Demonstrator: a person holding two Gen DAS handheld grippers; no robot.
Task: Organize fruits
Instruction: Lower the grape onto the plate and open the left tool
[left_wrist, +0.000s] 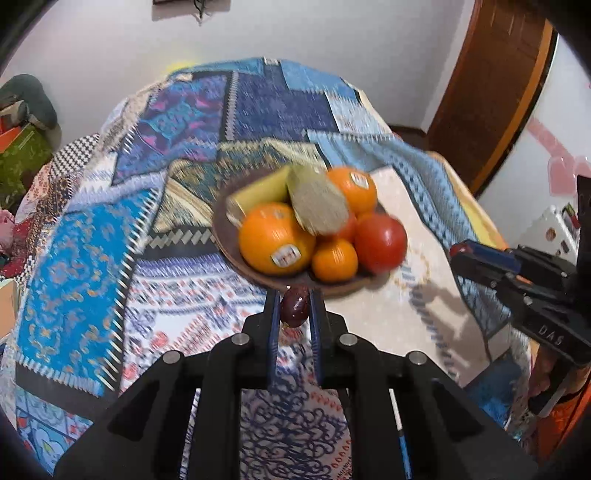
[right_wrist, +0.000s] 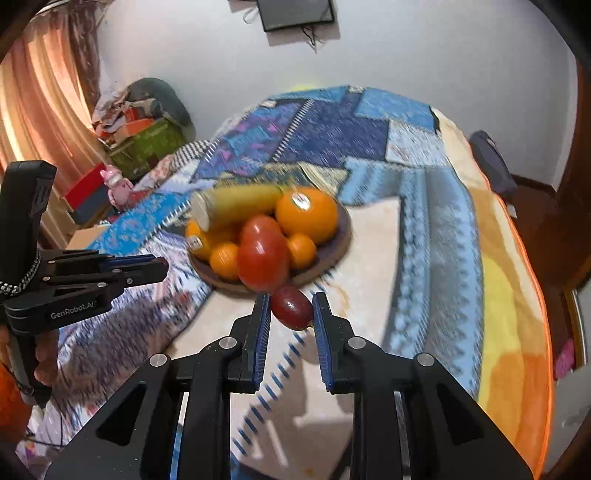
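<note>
A brown bowl (left_wrist: 229, 236) on the patterned bedspread holds oranges (left_wrist: 273, 242), a red tomato (left_wrist: 380, 242), a corn cob (left_wrist: 258, 192) and a greenish-brown fruit (left_wrist: 317, 199). My left gripper (left_wrist: 294, 306) is shut on a dark purple grape (left_wrist: 294, 306), held just in front of the bowl's near rim. My right gripper (right_wrist: 290, 306) also holds a dark red grape (right_wrist: 290, 306) between its fingers, close to the bowl (right_wrist: 332, 251) and the tomato (right_wrist: 262, 258). Each gripper shows in the other's view: the right (left_wrist: 458, 254), the left (right_wrist: 162, 266).
The bed is covered by a blue patchwork blanket (left_wrist: 110, 236) with a pale cloth (right_wrist: 373, 258) under the bowl. Boxes and clutter (right_wrist: 144, 136) stand by the curtain at the left. A wooden door (left_wrist: 495, 81) is at the right.
</note>
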